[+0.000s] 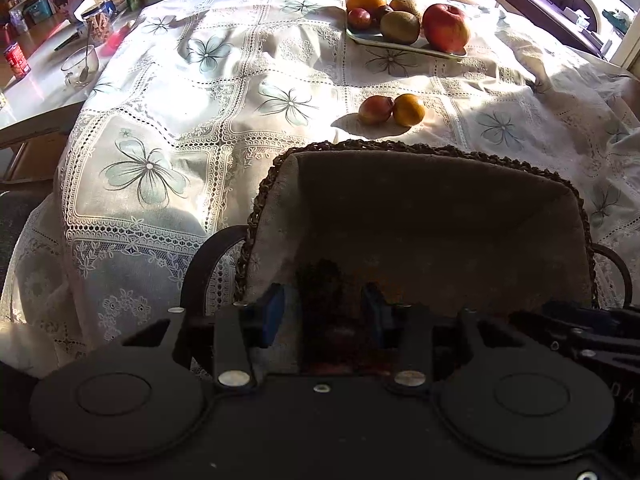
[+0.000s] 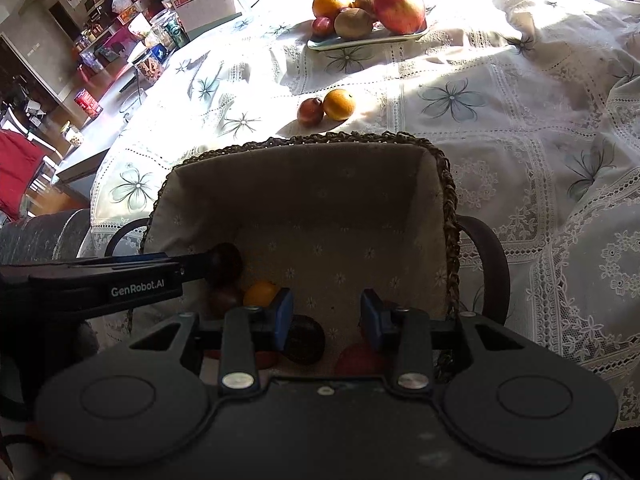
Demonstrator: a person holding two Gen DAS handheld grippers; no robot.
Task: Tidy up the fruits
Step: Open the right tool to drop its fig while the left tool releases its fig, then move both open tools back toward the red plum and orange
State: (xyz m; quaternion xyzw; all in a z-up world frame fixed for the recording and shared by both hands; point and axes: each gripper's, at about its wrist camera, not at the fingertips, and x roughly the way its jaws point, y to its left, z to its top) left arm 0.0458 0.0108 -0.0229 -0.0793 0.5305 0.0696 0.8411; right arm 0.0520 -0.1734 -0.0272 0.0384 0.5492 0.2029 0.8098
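Table (image 2: 500,128) under a lace cloth, bearing a lined basket (image 2: 304,200) at its near edge. Left gripper (image 2: 216,266) grips a dark plum (image 2: 224,264) inside the basket; right gripper (image 2: 326,318) hangs open above other fruit. Beyond the basket – a tray (image 2: 360,42) of fruit, and a small red pear (image 2: 310,111) touching an orange (image 2: 339,104).

The left gripper (image 1: 325,314) is held low and pointed forward, and its two blue-padded fingers (image 1: 273,312) are kept apart with a dark round object between them. In the right wrist view this same gripper (image 2: 218,265) is seen from the side, reaching in from the left, and its fingers are closed around that dark round fruit (image 2: 225,263). The right gripper (image 2: 327,318) is also held low and level. Its blue pads (image 2: 285,312) are spread wide, and nothing is gripped between them.
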